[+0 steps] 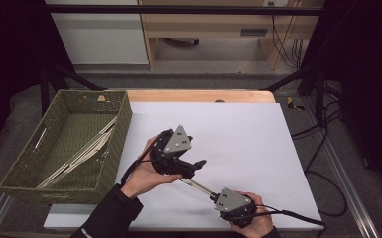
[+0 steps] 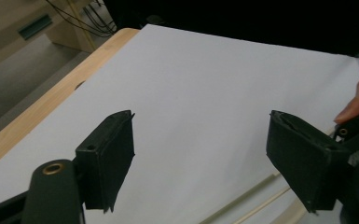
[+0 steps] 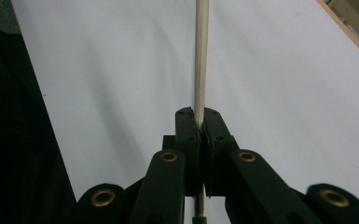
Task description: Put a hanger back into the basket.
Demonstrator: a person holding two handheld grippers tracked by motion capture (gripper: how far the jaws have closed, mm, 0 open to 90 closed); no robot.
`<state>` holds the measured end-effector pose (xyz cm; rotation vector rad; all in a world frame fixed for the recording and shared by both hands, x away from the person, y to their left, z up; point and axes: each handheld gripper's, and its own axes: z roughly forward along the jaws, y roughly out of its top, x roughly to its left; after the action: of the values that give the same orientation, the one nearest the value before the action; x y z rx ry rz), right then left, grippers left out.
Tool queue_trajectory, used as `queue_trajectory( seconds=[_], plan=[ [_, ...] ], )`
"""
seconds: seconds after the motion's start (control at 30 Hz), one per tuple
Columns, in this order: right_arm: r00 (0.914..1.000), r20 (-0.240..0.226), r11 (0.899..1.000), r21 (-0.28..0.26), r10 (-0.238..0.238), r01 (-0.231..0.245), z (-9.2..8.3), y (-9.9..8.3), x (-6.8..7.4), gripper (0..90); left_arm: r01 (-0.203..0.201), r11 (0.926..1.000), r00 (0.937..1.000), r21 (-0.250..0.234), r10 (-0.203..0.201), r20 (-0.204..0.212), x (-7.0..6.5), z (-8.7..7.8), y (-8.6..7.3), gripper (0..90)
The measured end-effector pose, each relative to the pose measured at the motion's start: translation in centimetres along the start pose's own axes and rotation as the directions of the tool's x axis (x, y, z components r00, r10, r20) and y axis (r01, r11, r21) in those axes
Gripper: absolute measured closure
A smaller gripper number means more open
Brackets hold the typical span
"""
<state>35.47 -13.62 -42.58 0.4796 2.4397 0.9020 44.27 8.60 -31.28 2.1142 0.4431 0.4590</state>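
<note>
Pinching a pale stick (image 3: 201,56) between shut right claw (image 3: 200,122) jaws, pointing ahead

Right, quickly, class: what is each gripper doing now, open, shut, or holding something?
Left gripper: open, nothing between its jaws.
Right gripper: shut on a thin wooden stick.

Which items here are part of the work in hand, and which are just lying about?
In use:
- thin pale wooden stick, clamped in the right gripper
- left gripper, open above the white paper sheet
- green woven basket holding more pale sticks

Lying about:
- black cables on the floor
- light wooden furniture behind the table
</note>
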Motion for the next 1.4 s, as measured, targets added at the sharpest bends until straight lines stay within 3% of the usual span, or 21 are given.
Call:
queue_trajectory(
  seconds=[0.13, 0.2, 0.37, 0.5, 0.67, 0.8, 0.87, 0.97, 1.0, 1.03, 1.07, 1.1, 1.13, 1.2, 1.27, 1.3, 1.4],
  plan=[
    [0.9999, -0.007, 1.000, -0.003, -0.010, 0.010, -0.6, 0.0, -0.6, 87.4, 0.028, 0.9989, 0.9990, -0.036, -0.029, -0.034, 1.5, -1.6, -0.5, 22.6],
    [0.9998, -0.021, 1.000, -0.003, 0.006, -0.006, -1.0, 0.0, -0.9, 87.5, 0.057, 0.9964, 0.9971, -0.064, -0.060, -0.047, 2.2, -2.7, -0.8, 22.5],
    [0.9955, -0.057, 0.997, -0.030, 0.075, -0.077, -2.3, -0.3, -2.3, 87.6, 0.073, 0.9943, 0.9943, -0.078, -0.079, -0.072, 3.4, -4.6, -1.9, 22.1],
    [0.9894, -0.078, 0.991, -0.050, 0.123, -0.127, -2.9, -0.3, -3.5, 87.7, 0.094, 0.9934, 0.9929, -0.067, -0.098, -0.068, 3.9, -5.9, -4.0, 21.7],
    [0.9787, -0.143, 0.984, -0.075, 0.148, -0.160, -3.0, 0.5, -5.0, 87.7, 0.046, 0.9988, 0.9979, 0.019, -0.045, -0.046, 3.2, -5.5, -6.1, 20.9],
    [0.9707, -0.190, 0.984, -0.070, 0.147, -0.163, -2.7, 1.1, -5.4, 87.6, 0.013, 0.9978, 0.9998, 0.065, -0.011, -0.018, 2.7, -4.6, -6.8, 22.0],
    [0.9655, -0.223, 0.986, -0.070, 0.135, -0.154, -2.3, 1.3, -5.3, 87.6, -0.032, 0.9931, 0.9992, 0.113, 0.029, 0.029, 1.8, -3.1, -7.3, 23.4],
    [0.9591, -0.254, 0.986, -0.072, 0.125, -0.148, -2.0, 1.5, -5.0, 87.6, -0.079, 0.9871, 0.9939, 0.139, 0.067, 0.088, 0.8, -1.8, -7.4, 29.6],
    [0.9591, -0.254, 0.986, -0.072, 0.125, -0.148, -2.0, 1.5, -5.0, 87.6, -0.079, 0.9871, 0.9939, 0.139, 0.067, 0.088, 0.8, -1.8, -7.4, 32.4],
    [0.9550, -0.271, 0.987, -0.074, 0.120, -0.145, -2.0, 1.5, -4.8, 87.6, -0.108, 0.9820, 0.9886, 0.155, 0.089, 0.121, 0.2, -1.1, -7.4, 36.7],
    [0.9550, -0.271, 0.987, -0.074, 0.120, -0.145, -2.0, 1.5, -4.8, 87.6, -0.108, 0.9820, 0.9886, 0.155, 0.089, 0.121, 0.2, -1.1, -7.4, 39.2],
    [0.9503, -0.288, 0.987, -0.073, 0.118, -0.145, -2.0, 1.5, -4.6, 87.6, -0.141, 0.9753, 0.9814, 0.170, 0.115, 0.154, -0.3, -0.5, -7.4, 43.2],
    [0.9486, -0.294, 0.987, -0.074, 0.117, -0.144, -2.0, 1.5, -4.6, 87.6, -0.149, 0.9742, 0.9787, 0.169, 0.121, 0.166, -0.6, -0.1, -7.4, 45.0],
    [0.9451, -0.306, 0.986, -0.079, 0.113, -0.144, -2.0, 1.5, -4.5, 87.6, -0.160, 0.9705, 0.9754, 0.180, 0.128, 0.179, -0.7, 0.2, -7.3, 51.2],
    [0.9427, -0.315, 0.987, -0.079, 0.111, -0.143, -2.0, 1.5, -4.5, 87.6, -0.155, 0.9715, 0.9754, 0.180, 0.122, 0.184, -0.8, 0.3, -7.3, 57.9],
    [0.9421, -0.313, 0.987, -0.069, 0.119, -0.148, -2.0, 1.5, -4.4, 87.5, -0.168, 0.9667, 0.9714, 0.193, 0.129, 0.200, -0.7, 0.4, -7.3, 62.0],
    [0.9407, -0.318, 0.988, -0.058, 0.119, -0.145, -1.8, 1.5, -4.4, 87.5, -0.162, 0.9676, 0.9714, 0.193, 0.122, 0.203, -0.7, 0.4, -7.3, 68.6]
  ],
)
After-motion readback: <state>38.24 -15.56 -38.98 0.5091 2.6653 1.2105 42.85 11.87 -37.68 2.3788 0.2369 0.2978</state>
